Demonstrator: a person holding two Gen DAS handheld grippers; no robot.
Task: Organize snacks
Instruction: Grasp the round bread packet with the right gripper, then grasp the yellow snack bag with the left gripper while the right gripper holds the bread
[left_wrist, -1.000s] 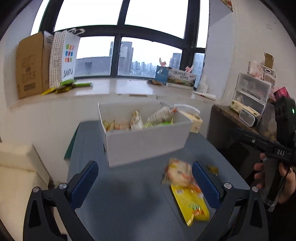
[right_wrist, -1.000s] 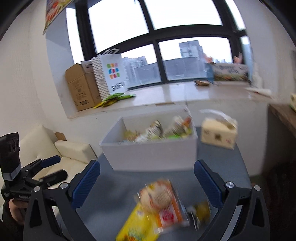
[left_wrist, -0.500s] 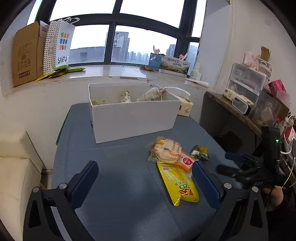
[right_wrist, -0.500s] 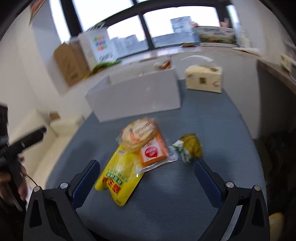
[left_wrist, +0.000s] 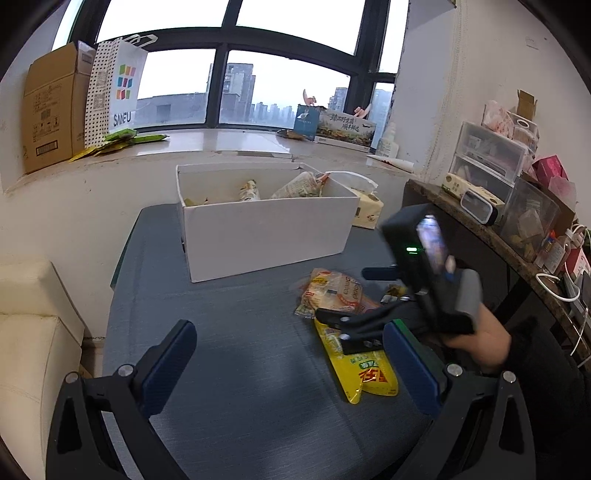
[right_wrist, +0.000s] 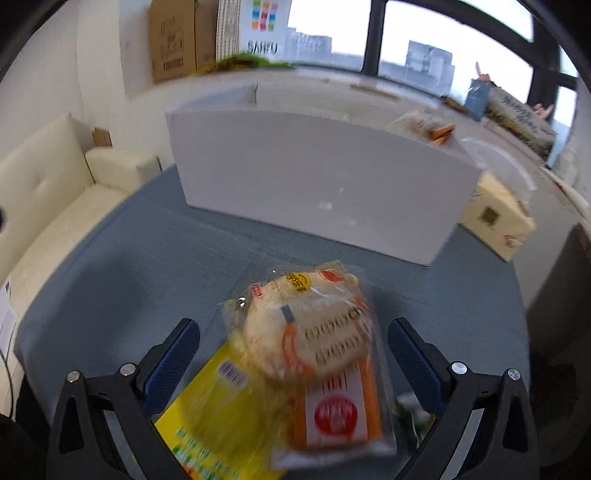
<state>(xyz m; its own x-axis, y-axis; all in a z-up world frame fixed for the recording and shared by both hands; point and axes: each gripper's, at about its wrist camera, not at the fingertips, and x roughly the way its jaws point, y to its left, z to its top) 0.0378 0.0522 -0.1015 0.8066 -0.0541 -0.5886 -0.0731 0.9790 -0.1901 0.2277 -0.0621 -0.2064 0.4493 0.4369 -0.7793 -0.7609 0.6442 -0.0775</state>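
Item: bun packet (right_wrist: 314, 332), clear wrapper with an orange label, low centre of my right wrist view, lying on the blue-grey table (right_wrist: 147, 266) and overlapping the yellow pouch (right_wrist: 221, 417) at lower left. A small green packet (right_wrist: 410, 413) lies just beside it at lower right.

Destination: white box (right_wrist: 317, 184), across the upper middle of the frame, open-topped, other snacks already poking above its rim.

Right gripper (right_wrist: 291, 365): jaws wide apart, one blue pad on either side of the bun packet, neither touching it that I can tell; the frame is blurred here.

Left gripper (left_wrist: 288, 365): jaws apart, empty, over bare table at the bottom of the left wrist view; the bun packet (left_wrist: 332, 291) sits at centre right there.

Handling, my judgement: light, soft, crushable; the film looks slick and crinkly. I would close across the round bun's width, gently, enough to hold without flattening it. Pinching only the loose wrapper edge risks a slip, and catching the yellow pouch underneath risks dragging it along.
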